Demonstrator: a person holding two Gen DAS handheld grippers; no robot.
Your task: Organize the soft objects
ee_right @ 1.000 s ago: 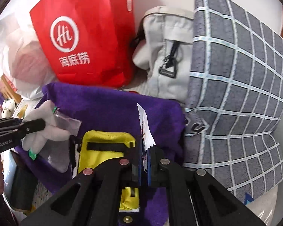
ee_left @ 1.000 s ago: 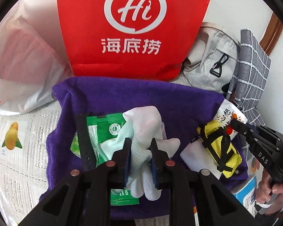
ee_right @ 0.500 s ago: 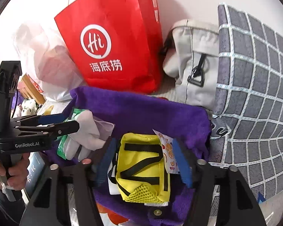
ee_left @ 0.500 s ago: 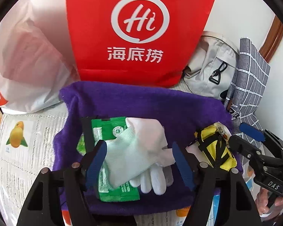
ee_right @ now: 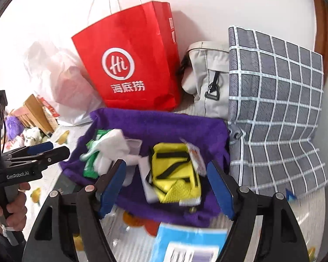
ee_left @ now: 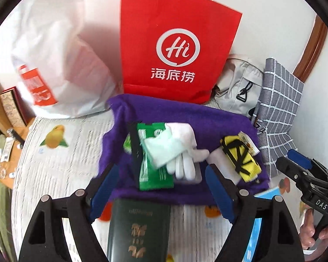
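Observation:
A purple towel [ee_left: 185, 120] [ee_right: 164, 126] lies spread on the bed. On it rest a white glove [ee_left: 181, 150] [ee_right: 113, 146], a green packet [ee_left: 153, 170] [ee_right: 90, 166], a yellow pouch with black straps [ee_left: 240, 155] [ee_right: 175, 179] and a small snack packet [ee_left: 249, 144] [ee_right: 195, 155]. My left gripper [ee_left: 161, 192] hangs above the towel's near edge, its jaws opening, nothing between them. My right gripper [ee_right: 166, 190] hovers over the yellow pouch, jaws also opening and not touching it.
A red paper bag [ee_left: 177, 50] [ee_right: 131, 65], a white plastic bag [ee_left: 54, 61], a grey backpack [ee_left: 238, 87] [ee_right: 207, 78] and a grey checked pillow [ee_right: 277, 109] stand behind the towel. A dark green booklet [ee_left: 140, 229] and a blue packet [ee_right: 192, 242] lie at the near edge.
Both grippers let go, the left of the white glove and the right of the snack packet, opened wide and pulled back and up from the towel.

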